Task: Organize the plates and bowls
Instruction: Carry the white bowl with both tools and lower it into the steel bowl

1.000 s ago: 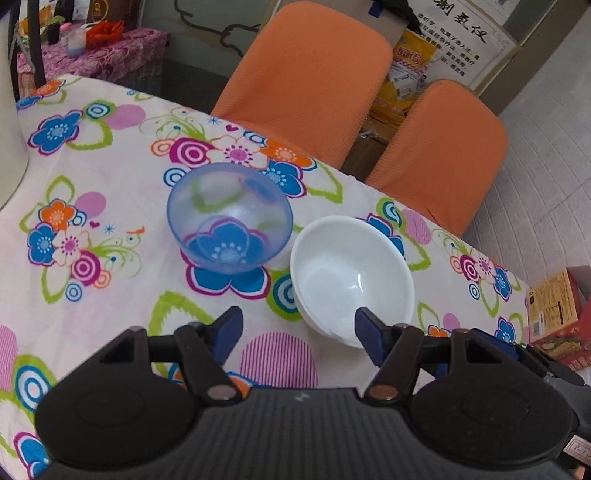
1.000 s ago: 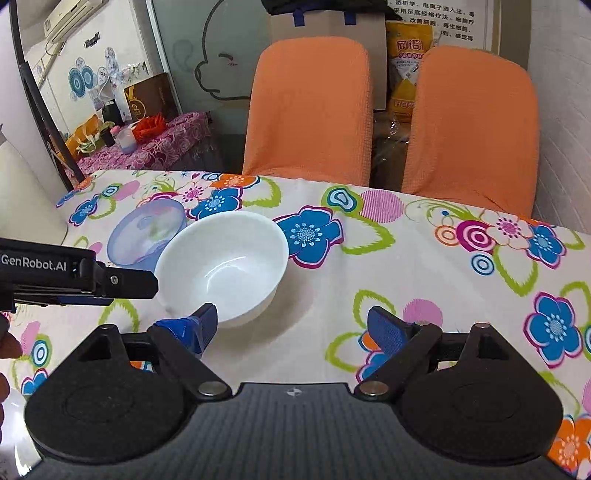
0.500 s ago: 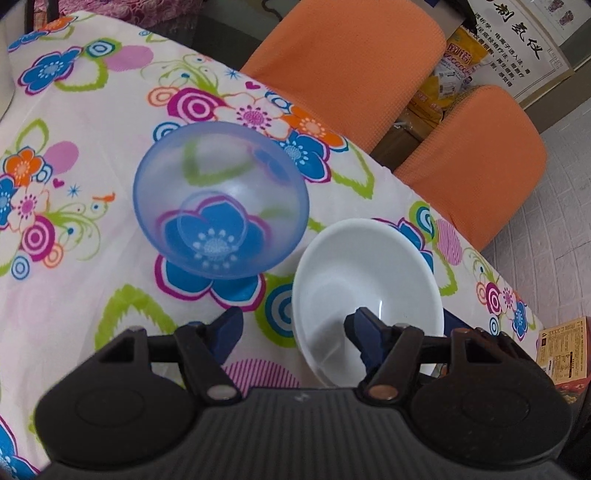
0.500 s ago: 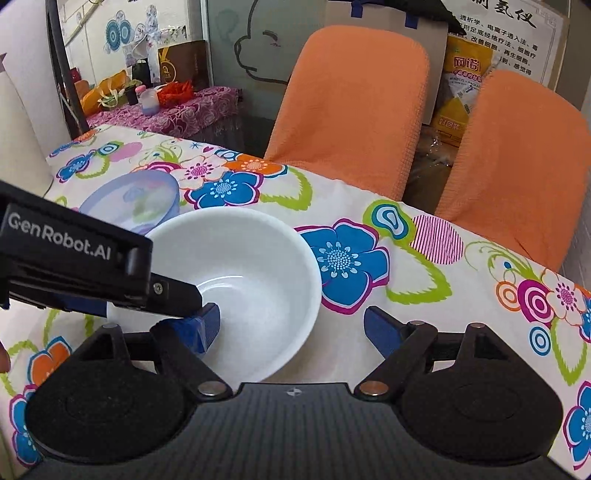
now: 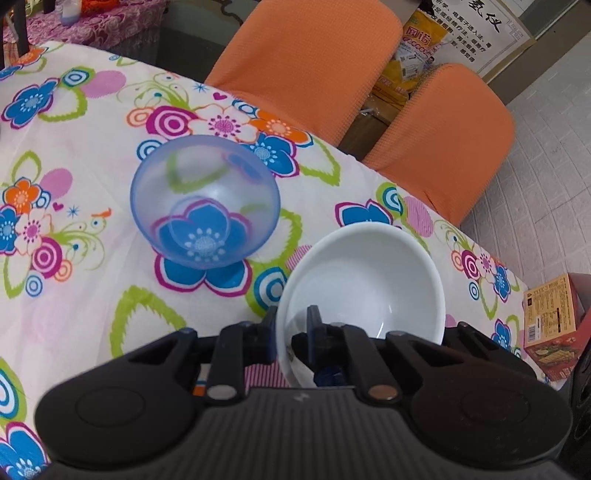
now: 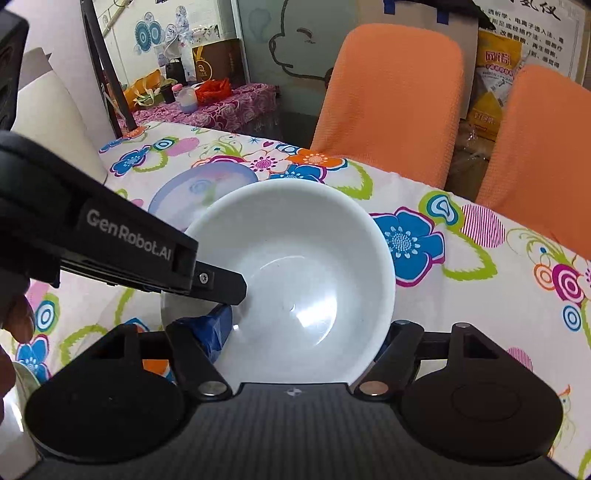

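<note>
Left tool (image 5: 291, 328): pressed together on the near rim of the white bowl (image 5: 369, 280).
Right tool (image 6: 306, 332): spread wide, the white bowl flanked.
White bowl: tilted above the floral desk (image 5: 92, 295).
Blue bowl (image 5: 205, 201): upright on the desk, beyond.

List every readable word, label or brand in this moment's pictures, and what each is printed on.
"GenRobot.AI": side of the left tool, right wrist view.
Wall poster: large Chinese characters, too blurred to read.
Yellow bag: red print, unreadable.
Orange box: print too small.
</note>
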Tool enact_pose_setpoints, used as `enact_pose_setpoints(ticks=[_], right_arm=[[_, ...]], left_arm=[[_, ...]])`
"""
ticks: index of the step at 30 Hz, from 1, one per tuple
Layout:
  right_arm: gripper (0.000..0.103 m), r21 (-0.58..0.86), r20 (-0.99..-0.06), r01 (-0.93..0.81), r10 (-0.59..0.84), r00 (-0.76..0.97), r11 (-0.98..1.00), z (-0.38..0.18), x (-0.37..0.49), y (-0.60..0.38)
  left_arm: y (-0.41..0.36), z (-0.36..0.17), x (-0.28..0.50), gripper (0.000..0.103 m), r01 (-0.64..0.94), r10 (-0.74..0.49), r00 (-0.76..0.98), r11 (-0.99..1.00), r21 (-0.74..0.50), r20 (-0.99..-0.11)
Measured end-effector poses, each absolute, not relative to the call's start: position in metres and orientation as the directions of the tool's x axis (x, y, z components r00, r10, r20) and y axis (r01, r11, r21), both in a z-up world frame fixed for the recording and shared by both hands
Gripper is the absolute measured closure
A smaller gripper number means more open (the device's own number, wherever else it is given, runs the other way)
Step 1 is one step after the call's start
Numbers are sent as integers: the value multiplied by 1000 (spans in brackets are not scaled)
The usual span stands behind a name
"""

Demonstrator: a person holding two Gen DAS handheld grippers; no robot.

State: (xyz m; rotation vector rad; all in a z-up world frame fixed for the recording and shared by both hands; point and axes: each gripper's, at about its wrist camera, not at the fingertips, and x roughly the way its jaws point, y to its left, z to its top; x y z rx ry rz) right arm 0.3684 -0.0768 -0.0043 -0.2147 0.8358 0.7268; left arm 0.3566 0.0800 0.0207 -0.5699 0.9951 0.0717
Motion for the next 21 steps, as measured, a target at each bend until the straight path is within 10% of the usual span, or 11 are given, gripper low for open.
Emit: enact_pose_setpoints(ticks=[21], right_arm=[[43, 56, -760, -601, 424, 492, 798, 28, 235, -142]], left_arm=[[0, 57, 220, 97, -103, -275, 560, 913, -395, -781]])
